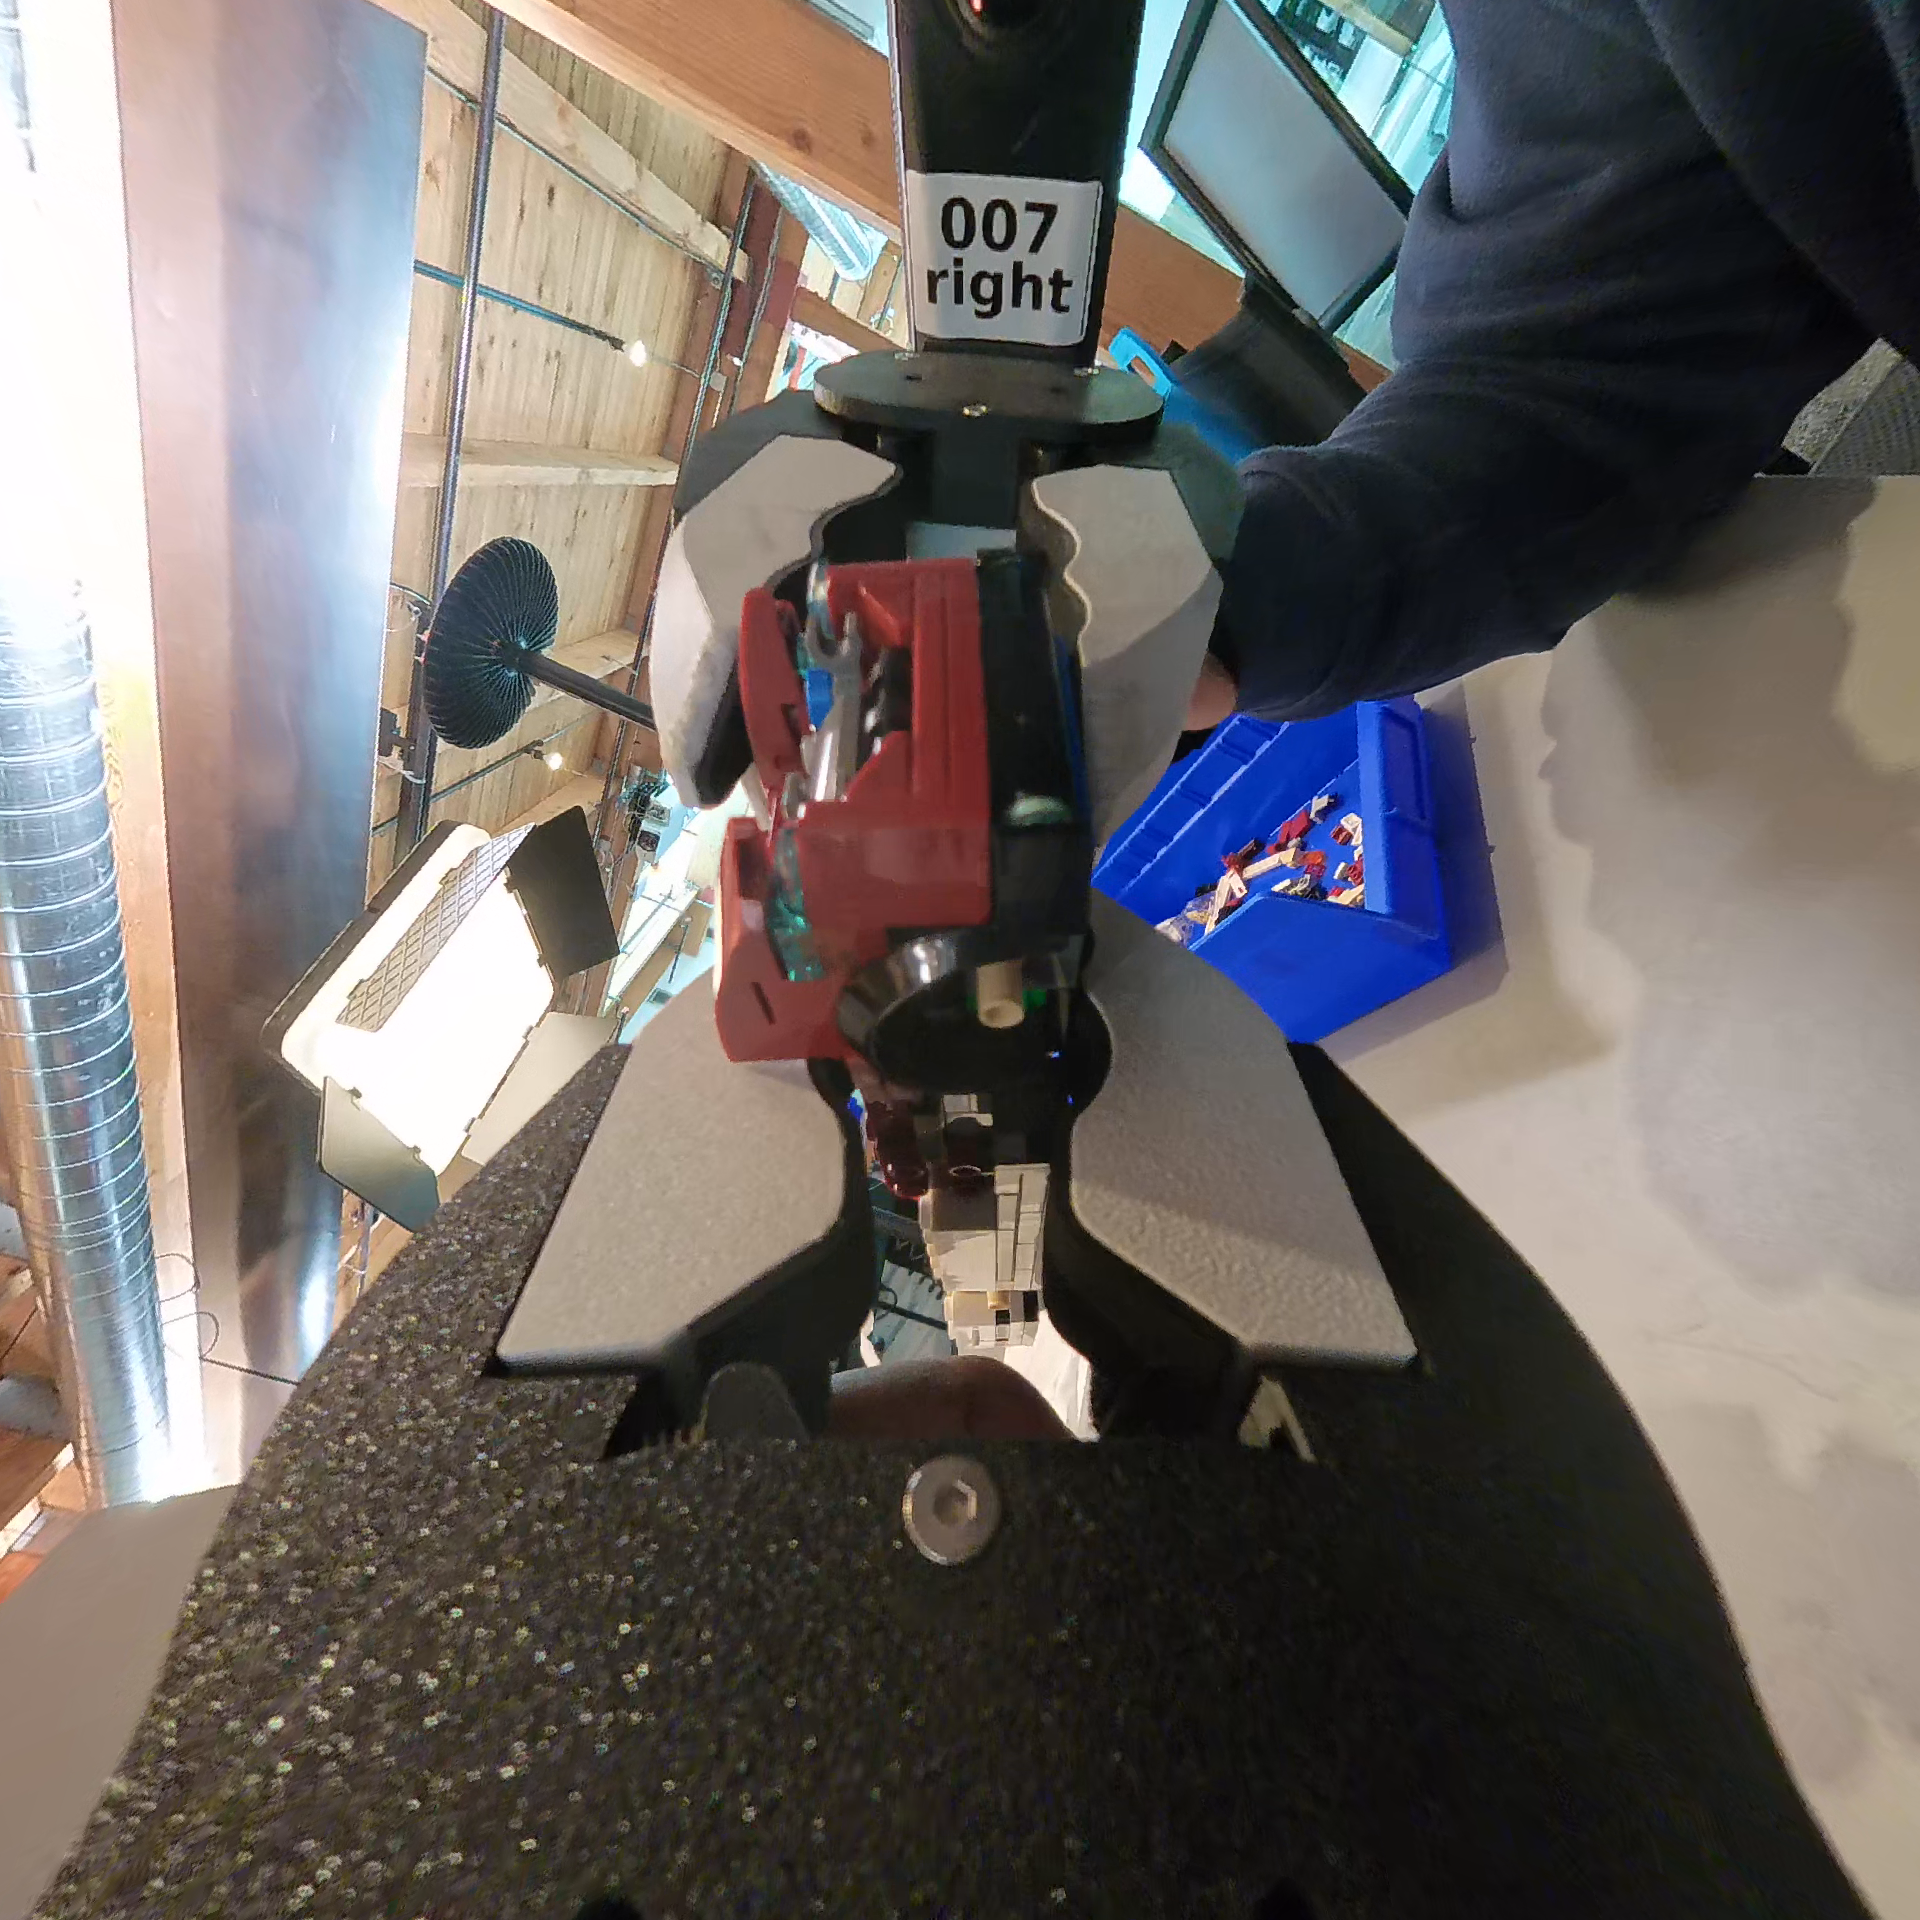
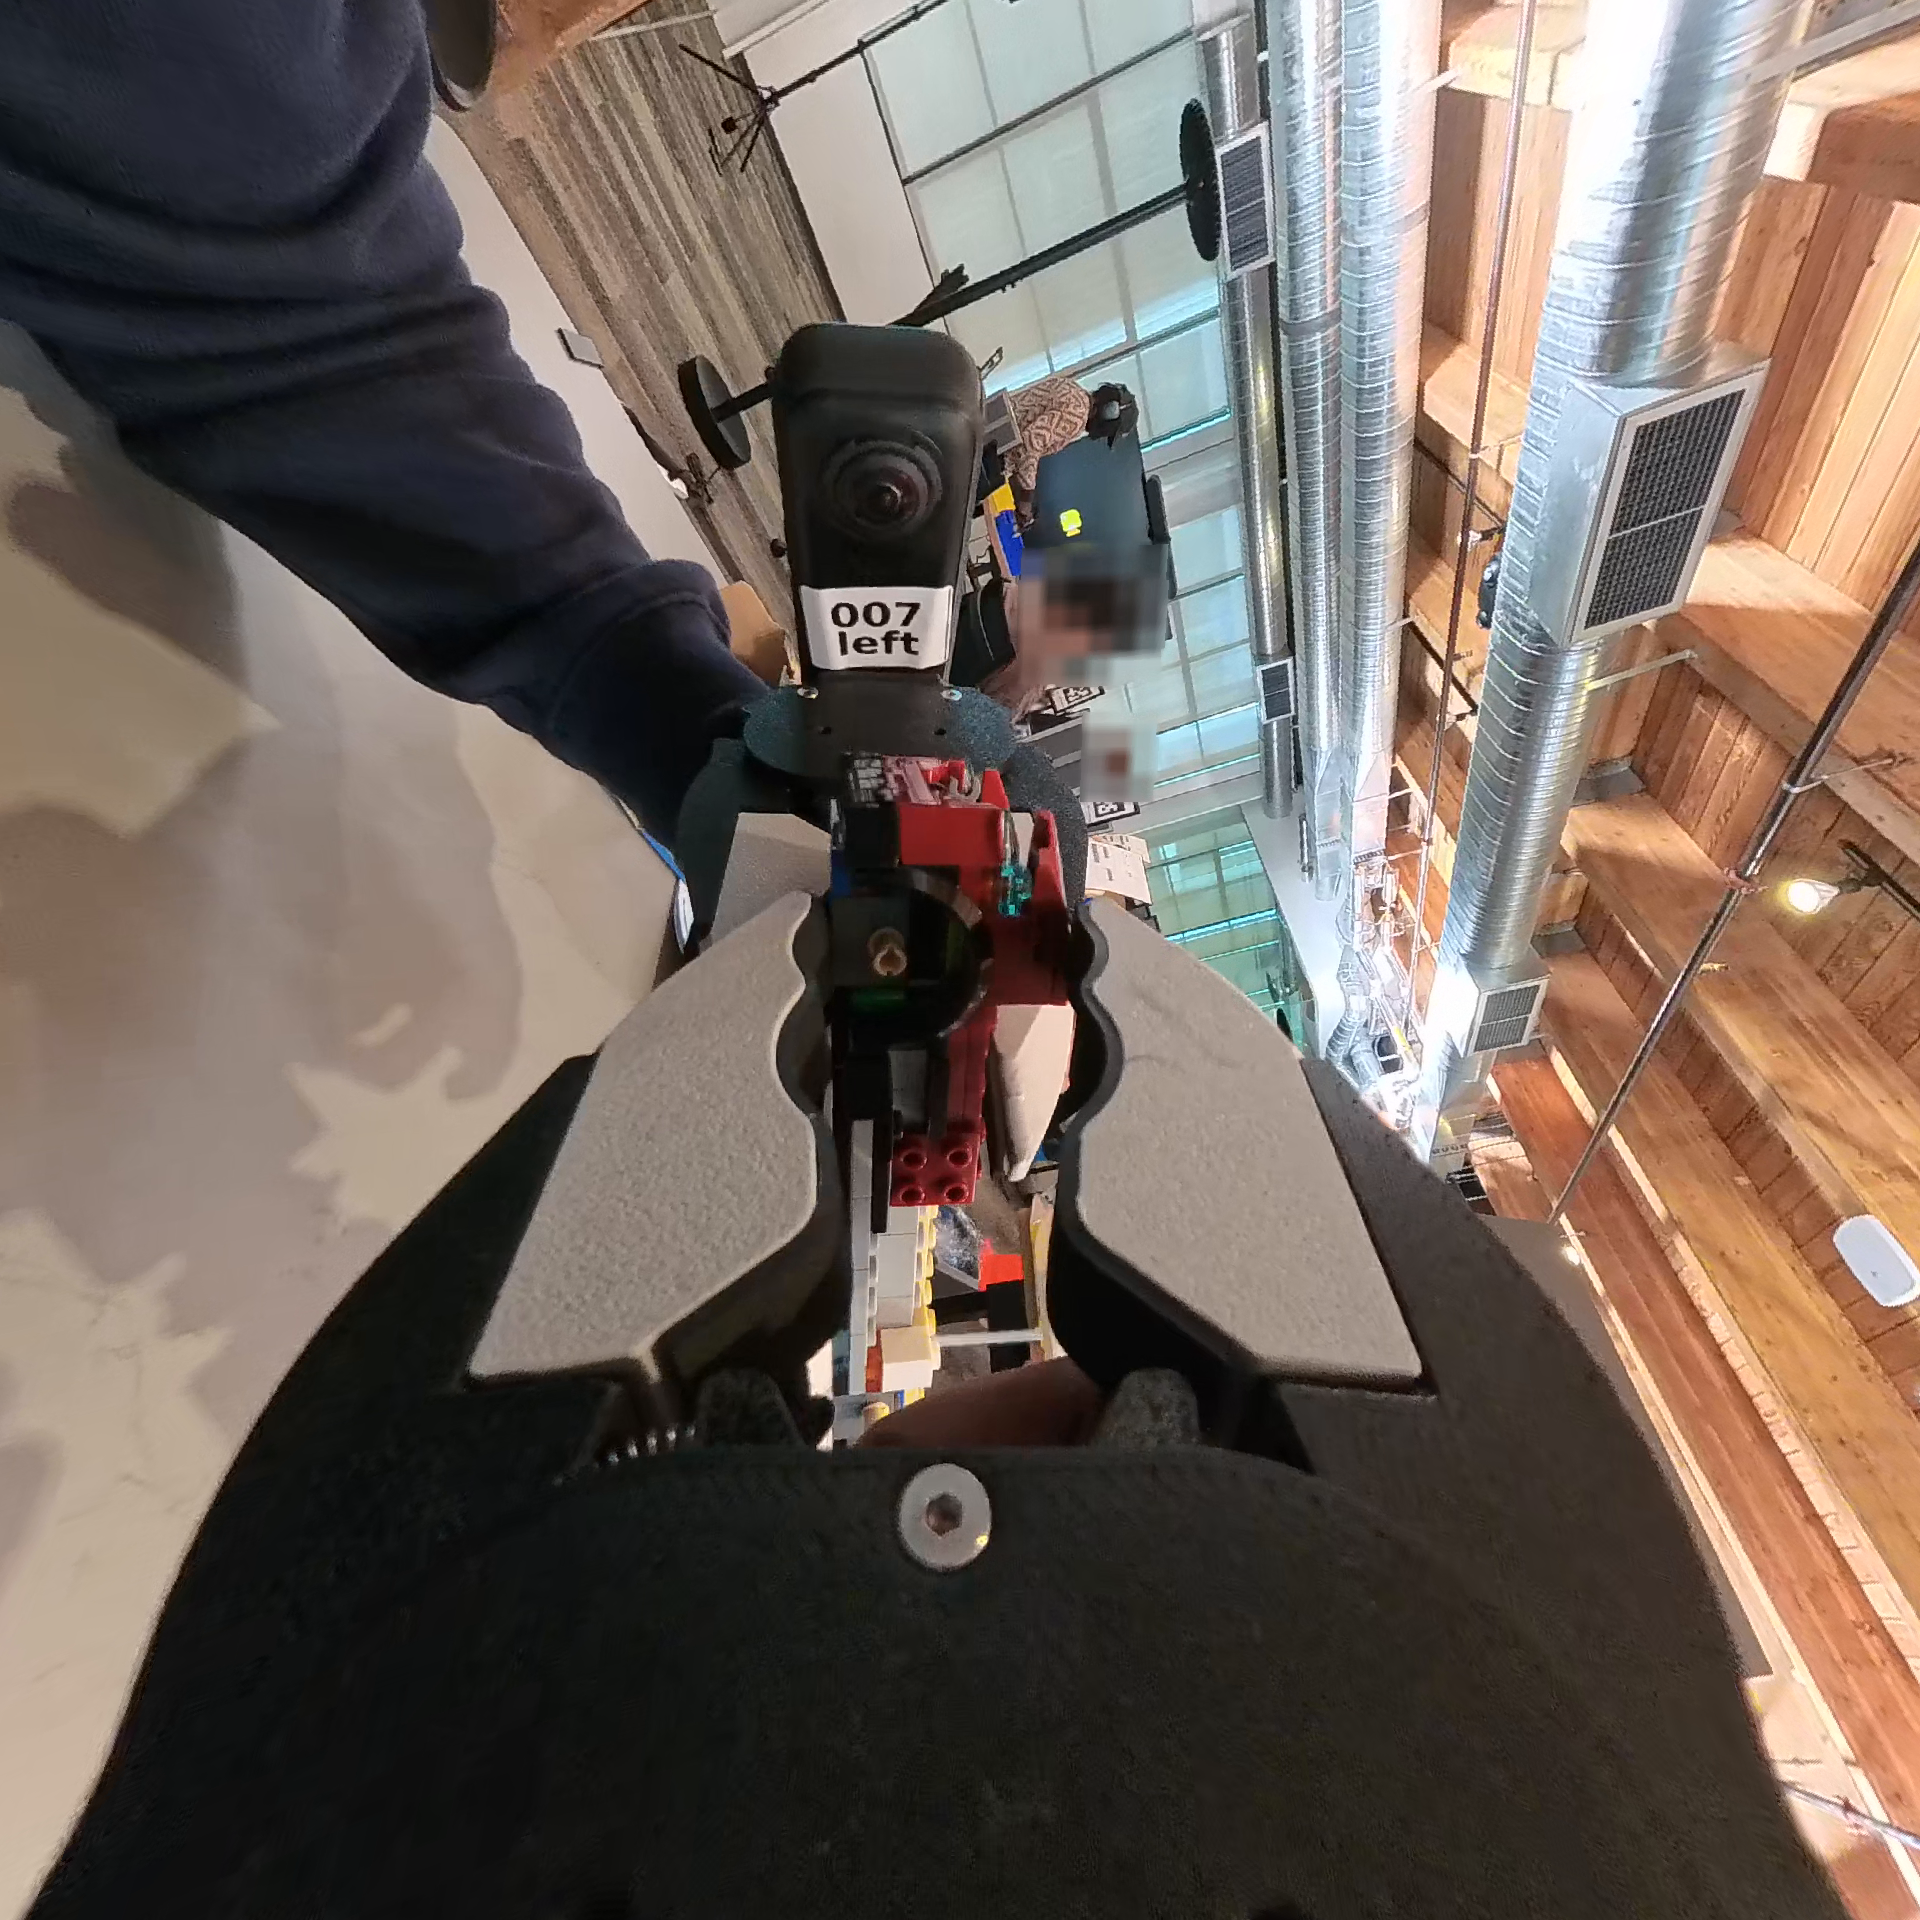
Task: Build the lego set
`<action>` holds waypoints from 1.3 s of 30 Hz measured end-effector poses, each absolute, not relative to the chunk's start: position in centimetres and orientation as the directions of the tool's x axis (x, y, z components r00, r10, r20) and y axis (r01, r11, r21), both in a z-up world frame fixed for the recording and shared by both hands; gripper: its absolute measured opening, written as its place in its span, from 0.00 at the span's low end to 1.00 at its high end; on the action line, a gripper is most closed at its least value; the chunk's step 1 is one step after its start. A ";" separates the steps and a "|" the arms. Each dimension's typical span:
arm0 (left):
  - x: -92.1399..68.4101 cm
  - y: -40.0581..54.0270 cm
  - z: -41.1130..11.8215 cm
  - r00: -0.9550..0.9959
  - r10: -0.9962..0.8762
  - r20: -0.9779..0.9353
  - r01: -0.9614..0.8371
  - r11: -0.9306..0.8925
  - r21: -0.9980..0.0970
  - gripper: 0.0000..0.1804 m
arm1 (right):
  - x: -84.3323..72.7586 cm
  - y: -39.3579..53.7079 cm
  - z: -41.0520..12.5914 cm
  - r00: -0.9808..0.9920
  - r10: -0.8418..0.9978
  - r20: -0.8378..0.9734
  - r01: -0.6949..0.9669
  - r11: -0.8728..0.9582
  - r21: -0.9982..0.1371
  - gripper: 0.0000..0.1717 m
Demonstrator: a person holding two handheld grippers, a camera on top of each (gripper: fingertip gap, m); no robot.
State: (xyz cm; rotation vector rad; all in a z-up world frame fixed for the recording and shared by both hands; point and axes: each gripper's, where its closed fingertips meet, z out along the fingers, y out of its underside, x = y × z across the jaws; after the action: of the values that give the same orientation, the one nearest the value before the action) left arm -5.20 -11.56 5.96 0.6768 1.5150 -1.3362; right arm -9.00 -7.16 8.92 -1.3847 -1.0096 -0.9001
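Observation:
A red and black toy-brick vehicle (image 1: 894,821) with a black wheel and white and dark red bricks at its near end hangs in the air between both grippers. In the left wrist view my left gripper (image 1: 956,1039) is shut on its near end, with the grey pads (image 1: 727,1164) pressing on both sides. The right gripper (image 1: 914,665) faces me and clasps the far red end. In the right wrist view my right gripper (image 2: 945,935) is shut on the same vehicle (image 2: 935,883). The left gripper (image 2: 894,790) holds the far end.
A blue bin (image 1: 1382,935) with several loose bricks stands on the white table (image 1: 1662,1091) to the right. A dark sleeve (image 1: 1507,468) reaches in from the upper right. A lit studio lamp (image 1: 416,997) stands at the left. A person (image 2: 1091,623) sits in the background. About 6 cm separates my left fingertips from my right.

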 end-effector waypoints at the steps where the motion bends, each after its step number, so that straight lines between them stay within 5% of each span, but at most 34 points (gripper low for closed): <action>1: -5.1 -11.5 5.9 -0.375 -0.183 -0.909 0.877 0.248 -0.412 0.19 | -9.0 -7.2 8.9 0.336 0.075 0.939 0.941 0.009 -0.338 0.25; 39: -5.8 -12.5 3.3 -0.518 -0.062 -0.853 0.824 0.233 -0.517 0.19 | -9.6 -7.8 7.4 0.309 0.157 0.938 0.946 0.054 -0.321 0.25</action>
State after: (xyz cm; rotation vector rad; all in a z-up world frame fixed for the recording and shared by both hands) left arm -5.81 -12.45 3.33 0.7137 1.7050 -1.3936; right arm -9.62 -7.76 7.37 -1.3915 -1.1055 -0.8394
